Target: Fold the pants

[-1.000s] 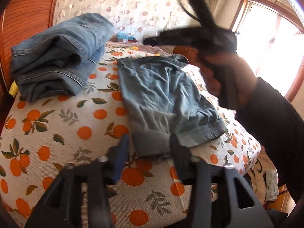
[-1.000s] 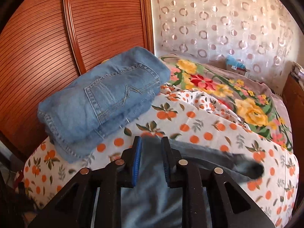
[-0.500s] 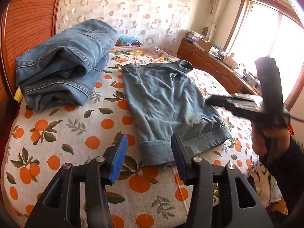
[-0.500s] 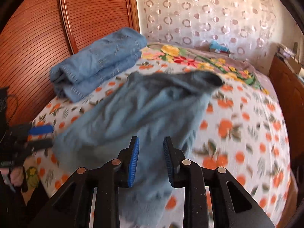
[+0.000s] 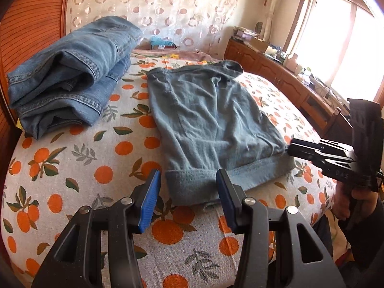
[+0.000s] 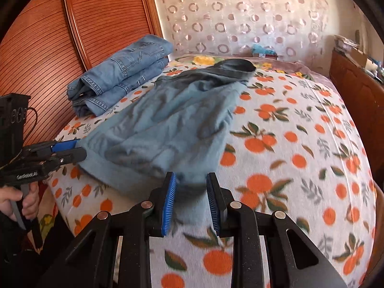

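The left gripper (image 5: 187, 192) points down at a slant with its jaws wide apart, holding nothing. The right gripper (image 6: 190, 199) also tilts down, its jaws a little apart. A hand (image 6: 20, 202) grips the left handle.

No lettering on either gripper body is legible.

Right gripper (image 6: 190, 198) withdrawn to pants (image 6: 168, 124) hem.

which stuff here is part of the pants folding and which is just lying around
In the job: grey-blue pants, left gripper, right gripper.

Lying about: folded jeans, teal item by the curtain, clutter on the sideboard.
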Motion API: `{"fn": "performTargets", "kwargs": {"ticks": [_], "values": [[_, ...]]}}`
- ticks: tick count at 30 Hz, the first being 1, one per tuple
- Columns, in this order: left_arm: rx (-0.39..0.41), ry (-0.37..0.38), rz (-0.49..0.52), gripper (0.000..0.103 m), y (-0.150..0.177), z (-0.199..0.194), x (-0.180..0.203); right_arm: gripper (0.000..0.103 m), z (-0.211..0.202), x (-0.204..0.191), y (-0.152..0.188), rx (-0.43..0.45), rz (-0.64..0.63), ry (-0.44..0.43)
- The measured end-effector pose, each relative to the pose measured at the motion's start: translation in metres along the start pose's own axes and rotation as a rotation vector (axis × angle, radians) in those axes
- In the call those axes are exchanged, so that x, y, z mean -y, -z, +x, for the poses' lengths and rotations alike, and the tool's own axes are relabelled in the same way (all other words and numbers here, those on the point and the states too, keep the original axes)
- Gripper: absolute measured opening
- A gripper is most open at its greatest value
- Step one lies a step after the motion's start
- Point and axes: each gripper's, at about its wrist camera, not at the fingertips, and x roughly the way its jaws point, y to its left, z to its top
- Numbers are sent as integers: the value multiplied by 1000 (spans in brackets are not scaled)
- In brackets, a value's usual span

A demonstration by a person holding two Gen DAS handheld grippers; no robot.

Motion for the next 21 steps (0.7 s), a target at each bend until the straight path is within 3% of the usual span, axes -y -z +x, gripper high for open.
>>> {"fn": "performTargets", "kwargs": {"ticks": [11, 21], "values": [[-21, -8, -10, 49, 5, 7, -1, 29, -25, -4, 29, -4, -31, 20], [-29, -7, -11, 49, 6, 8, 0, 39, -11, -16, 21, 9, -89, 67]]}}
